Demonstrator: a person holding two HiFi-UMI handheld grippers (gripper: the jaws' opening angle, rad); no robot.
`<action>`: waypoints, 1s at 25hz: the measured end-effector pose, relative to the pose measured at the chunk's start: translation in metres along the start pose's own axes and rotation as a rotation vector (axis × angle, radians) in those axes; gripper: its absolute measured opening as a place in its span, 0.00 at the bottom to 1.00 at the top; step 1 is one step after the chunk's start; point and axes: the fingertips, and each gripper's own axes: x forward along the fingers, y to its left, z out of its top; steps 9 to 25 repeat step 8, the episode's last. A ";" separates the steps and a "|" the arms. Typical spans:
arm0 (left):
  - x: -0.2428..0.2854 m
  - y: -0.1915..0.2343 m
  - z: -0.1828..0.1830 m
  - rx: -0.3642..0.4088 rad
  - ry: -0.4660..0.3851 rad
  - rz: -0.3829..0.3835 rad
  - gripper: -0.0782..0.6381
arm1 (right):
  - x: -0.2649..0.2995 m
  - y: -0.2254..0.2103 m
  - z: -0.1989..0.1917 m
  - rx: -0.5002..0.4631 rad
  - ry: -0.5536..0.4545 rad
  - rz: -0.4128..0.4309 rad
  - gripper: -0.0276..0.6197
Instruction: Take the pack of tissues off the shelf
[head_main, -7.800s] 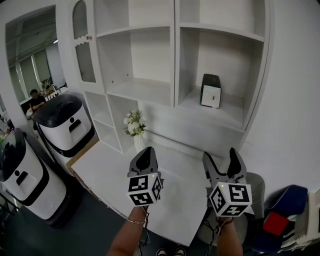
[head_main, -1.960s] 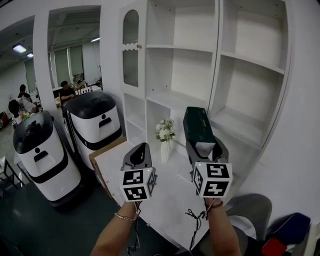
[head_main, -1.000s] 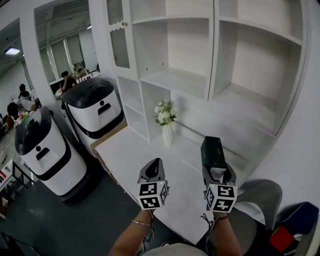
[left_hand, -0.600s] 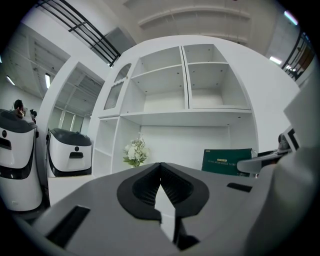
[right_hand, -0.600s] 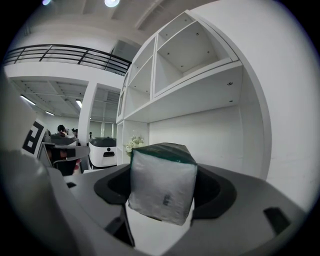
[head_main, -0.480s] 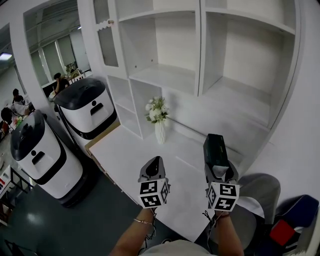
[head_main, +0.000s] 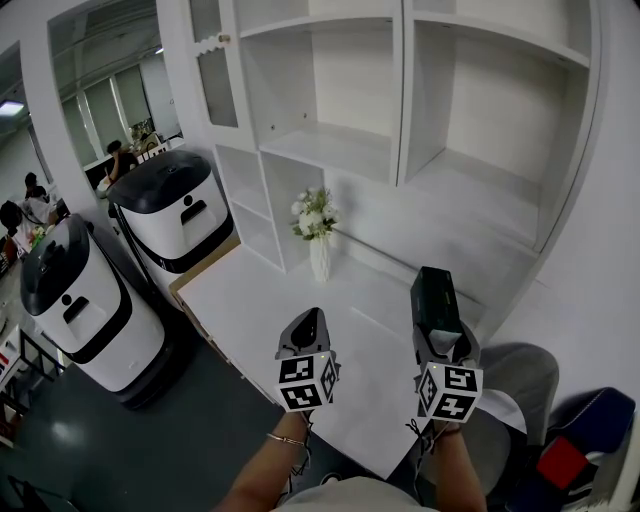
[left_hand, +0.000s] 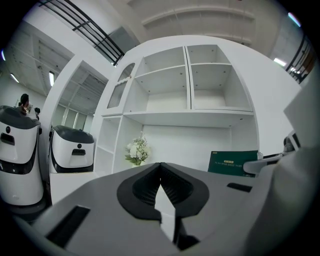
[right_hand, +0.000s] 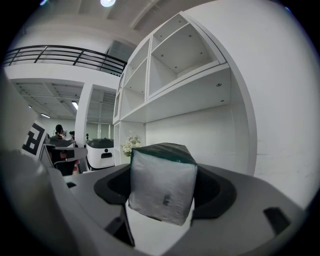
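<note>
My right gripper (head_main: 438, 338) is shut on the dark green pack of tissues (head_main: 434, 301), which sticks forward from the jaws, low over the white table (head_main: 270, 300). In the right gripper view the pack's pale end (right_hand: 161, 186) fills the space between the jaws. My left gripper (head_main: 308, 328) hovers beside it to the left, shut and holding nothing; its closed jaws meet in the left gripper view (left_hand: 160, 176), where the pack (left_hand: 233, 163) shows at the right. The white shelf unit (head_main: 480, 200) behind stands bare.
A white vase of flowers (head_main: 317, 232) stands at the back of the table. Two white and black robot units (head_main: 170, 215) (head_main: 75, 305) stand on the floor to the left. People sit far back at the left (head_main: 115, 160). A grey seat (head_main: 520, 375) lies under my right arm.
Both grippers and the pack have stayed almost in place above the table; the view has shifted slightly, and the pack has sunk a little toward the table.
</note>
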 end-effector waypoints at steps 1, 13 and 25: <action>-0.001 0.000 -0.001 -0.003 0.001 0.000 0.13 | -0.002 -0.001 -0.001 0.003 0.001 -0.004 0.58; -0.008 -0.001 -0.004 -0.017 0.002 -0.002 0.13 | -0.011 -0.002 -0.003 0.000 0.003 -0.018 0.58; -0.008 -0.001 -0.004 -0.017 0.002 -0.002 0.13 | -0.011 -0.002 -0.003 0.000 0.003 -0.018 0.58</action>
